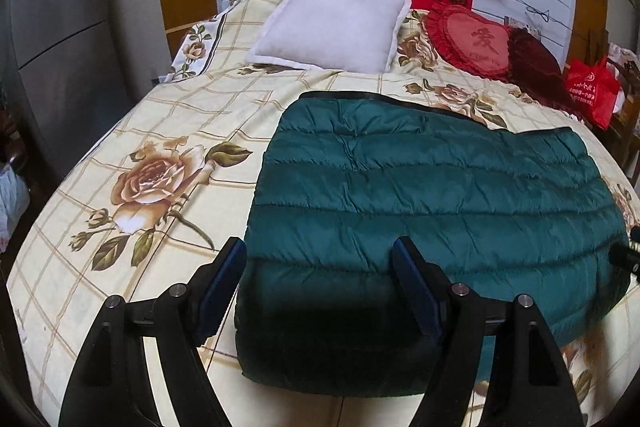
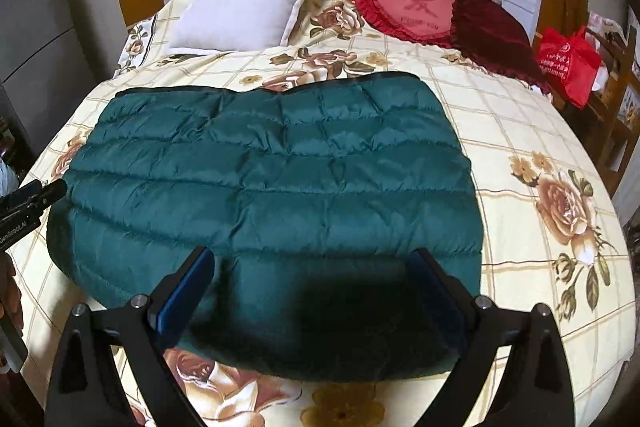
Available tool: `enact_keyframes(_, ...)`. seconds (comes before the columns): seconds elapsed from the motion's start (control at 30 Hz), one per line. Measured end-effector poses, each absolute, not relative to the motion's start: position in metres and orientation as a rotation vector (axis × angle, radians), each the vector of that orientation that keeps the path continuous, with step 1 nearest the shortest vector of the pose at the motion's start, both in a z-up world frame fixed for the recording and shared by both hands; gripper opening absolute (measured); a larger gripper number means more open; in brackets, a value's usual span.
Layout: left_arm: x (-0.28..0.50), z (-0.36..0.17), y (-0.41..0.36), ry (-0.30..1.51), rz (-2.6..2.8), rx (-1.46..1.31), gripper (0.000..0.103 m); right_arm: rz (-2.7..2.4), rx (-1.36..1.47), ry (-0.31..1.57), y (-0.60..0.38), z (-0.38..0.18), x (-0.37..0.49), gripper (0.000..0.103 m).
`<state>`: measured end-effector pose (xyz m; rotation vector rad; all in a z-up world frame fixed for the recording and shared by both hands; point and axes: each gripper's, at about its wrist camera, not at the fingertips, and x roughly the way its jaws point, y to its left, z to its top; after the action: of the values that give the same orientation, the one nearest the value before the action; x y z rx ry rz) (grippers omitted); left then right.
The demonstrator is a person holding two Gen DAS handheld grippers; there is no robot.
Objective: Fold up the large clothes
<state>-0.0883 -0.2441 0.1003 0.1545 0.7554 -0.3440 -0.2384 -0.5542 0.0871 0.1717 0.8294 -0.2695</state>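
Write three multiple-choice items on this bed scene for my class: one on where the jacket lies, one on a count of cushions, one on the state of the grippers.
1. Where does the jacket lie?
A. On the bed, nearer its foot than the cushions
B. On top of the white cushion
C. On the floor

2. How many cushions show at the head of the bed?
A. One
B. Three
C. Five

3. How do the two grippers stand?
A. Both shut on the jacket
B. Both open, holding nothing
C. One open, one shut

Key:
1 A, since the jacket lies flat on the floral cover with bare sheet between it and the cushions.
2 B, since there is a white cushion, a red heart cushion and a dark red cushion.
3 B, since the left gripper and the right gripper each show fingers wide apart over the jacket's near edge.
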Motion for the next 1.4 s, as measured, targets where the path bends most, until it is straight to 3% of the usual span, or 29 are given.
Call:
enact_keyframes(0.2, -0.078, 0.094, -0.238, 0.781, -0.368, 0.134, 0.081, -0.322, 0.189, 0.829, -0.580, 0.089, -0.242, 0.102)
enact_keyframes(0.67, -0.007, 0.058, -0.197, 1.003, -0.544, -0.244, 0.081, -0.372, 0.461, 0.854, -0.694, 0.052, -0.236, 0.103)
enact_keyframes(1.07, 0.023, 0.023, -0.191, 1.149, -0.630, -0.456, 0.101, -0.146, 0.637, 0.872, -0.724, 0.017, -0.201, 0.103)
enact_keyframes(1.4, 0.030, 0.021, -0.202, 1.142, -0.668, -0.440, 0.103, -0.079, 0.661, 0.893, -0.721, 0.002, -0.182, 0.103)
